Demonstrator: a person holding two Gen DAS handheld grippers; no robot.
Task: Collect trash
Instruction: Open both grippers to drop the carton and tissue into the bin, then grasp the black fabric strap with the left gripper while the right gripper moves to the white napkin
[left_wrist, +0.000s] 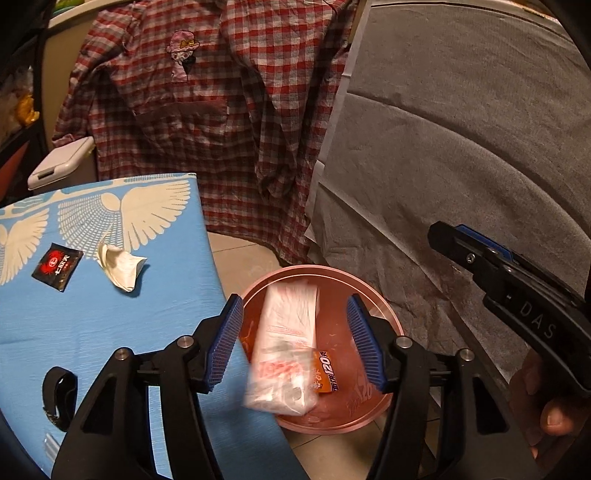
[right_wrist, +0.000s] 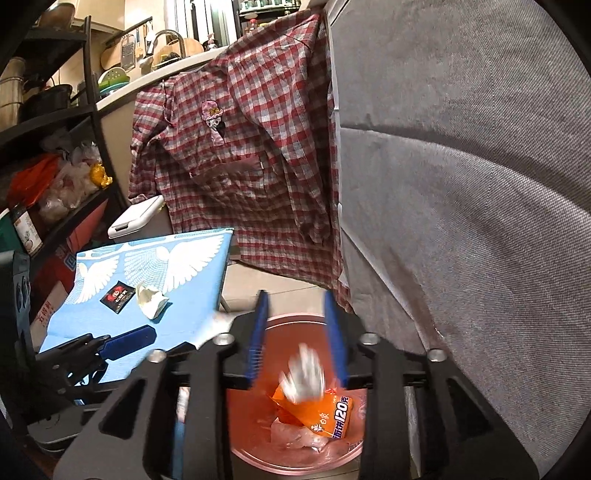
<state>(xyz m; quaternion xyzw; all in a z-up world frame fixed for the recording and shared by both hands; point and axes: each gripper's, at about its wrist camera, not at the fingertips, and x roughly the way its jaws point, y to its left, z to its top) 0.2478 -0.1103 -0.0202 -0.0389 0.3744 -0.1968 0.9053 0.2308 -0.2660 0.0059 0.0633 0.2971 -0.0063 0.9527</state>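
Both grippers hang over the pink bin (left_wrist: 384, 306) at lower centre, left gripper (left_wrist: 295, 341) and right gripper (right_wrist: 298, 341) jaws apart; blurred bag (left_wrist: 284, 343) between left jaws; sachet (left_wrist: 57, 266) and tissue (left_wrist: 120, 266) on desk (left_wrist: 155, 314), left

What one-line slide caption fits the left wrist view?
Open left gripper above the pink bin, plastic bag blurred between its fingers.

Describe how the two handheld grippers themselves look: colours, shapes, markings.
Both grippers, left gripper and right gripper, have matte black, cut-out plastic linkage frames with round silver pivot pins. Each finger carries a blue ribbed pad. The right gripper's body shows white letters "DAS". A bare hand grips it; no cables or sleeves are visible.
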